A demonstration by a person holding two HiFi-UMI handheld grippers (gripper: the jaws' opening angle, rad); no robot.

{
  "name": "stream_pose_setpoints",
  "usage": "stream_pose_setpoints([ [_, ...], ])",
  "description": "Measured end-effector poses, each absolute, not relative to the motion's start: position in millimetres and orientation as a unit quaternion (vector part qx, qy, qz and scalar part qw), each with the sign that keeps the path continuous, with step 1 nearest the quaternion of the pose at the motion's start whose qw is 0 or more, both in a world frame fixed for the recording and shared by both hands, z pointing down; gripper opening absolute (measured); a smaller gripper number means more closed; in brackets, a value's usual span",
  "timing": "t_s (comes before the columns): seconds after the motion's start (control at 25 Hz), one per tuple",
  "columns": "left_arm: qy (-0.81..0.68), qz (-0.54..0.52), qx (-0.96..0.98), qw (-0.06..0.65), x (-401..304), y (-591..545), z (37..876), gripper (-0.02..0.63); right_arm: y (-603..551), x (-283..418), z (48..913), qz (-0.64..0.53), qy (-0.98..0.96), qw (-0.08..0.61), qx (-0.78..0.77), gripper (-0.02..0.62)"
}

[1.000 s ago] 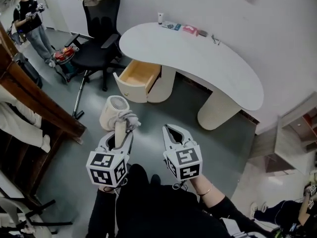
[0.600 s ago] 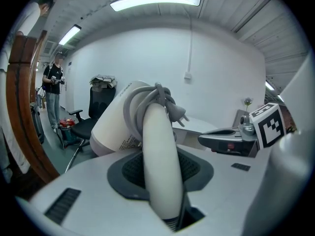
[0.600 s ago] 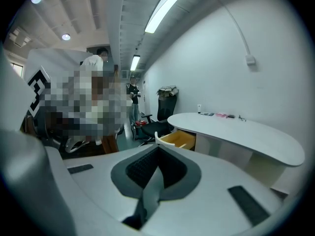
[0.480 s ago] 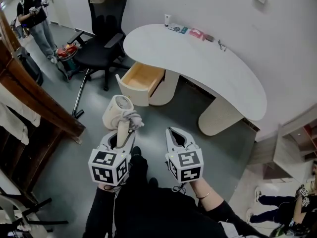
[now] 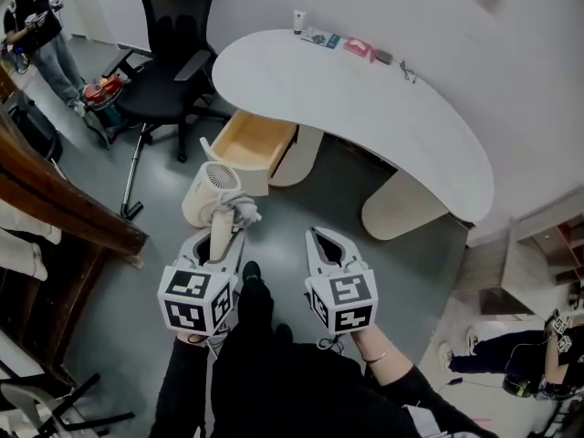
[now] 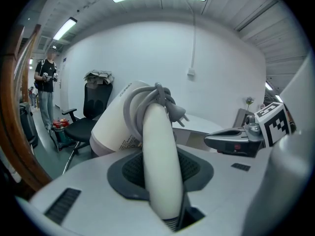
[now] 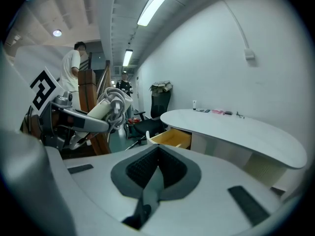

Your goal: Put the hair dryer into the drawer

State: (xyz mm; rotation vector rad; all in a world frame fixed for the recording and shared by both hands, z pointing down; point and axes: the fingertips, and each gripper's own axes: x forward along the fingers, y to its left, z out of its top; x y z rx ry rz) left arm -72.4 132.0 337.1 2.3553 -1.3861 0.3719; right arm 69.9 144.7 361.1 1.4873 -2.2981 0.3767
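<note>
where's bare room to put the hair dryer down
The open drawer shows a bare wooden bottom. The desk top is bare across its middle and right end; small items crowd only its wall edge. The office chair stands close beside the drawer.

I see the drawer (image 5: 254,142) ahead of my left gripper (image 5: 219,237), under the desk (image 5: 365,108); the chair (image 5: 164,88) stands farther left

Empty claw (image 7: 158,151), jaws together, faces the open drawer (image 7: 172,137).
</note>
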Motion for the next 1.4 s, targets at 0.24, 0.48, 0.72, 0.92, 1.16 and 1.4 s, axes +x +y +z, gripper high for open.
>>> stream_pose_setpoints([
  [0.24, -0.479, 0.145, 0.842, 0.201, -88, 79, 344, 0.133, 96, 57, 369, 0.148, -0.806, 0.197, 0.538, 0.002],
  [0.48, -0.463, 0.154, 0.846, 0.215, -106, 28, 355, 0.133, 50, 40, 376, 0.157, -0.796, 0.206, 0.547, 0.002],
  [0.72, -0.440, 0.175, 0.848, 0.237, -114, -12, 372, 0.133, 13, 29, 379, 0.161, -0.786, 0.218, 0.555, 0.002],
  [0.92, -0.416, 0.207, 0.848, 0.254, -119, -35, 391, 0.133, -10, 23, 385, 0.168, -0.776, 0.229, 0.563, 0.002],
  [1.16, -0.395, 0.230, 0.850, 0.263, -126, -55, 407, 0.133, -31, 18, 388, 0.172, -0.766, 0.236, 0.573, 0.002],
  [1.4, -0.370, 0.263, 0.847, 0.277, -123, -67, 423, 0.133, -38, 17, 395, 0.181, -0.759, 0.245, 0.576, 0.002],
])
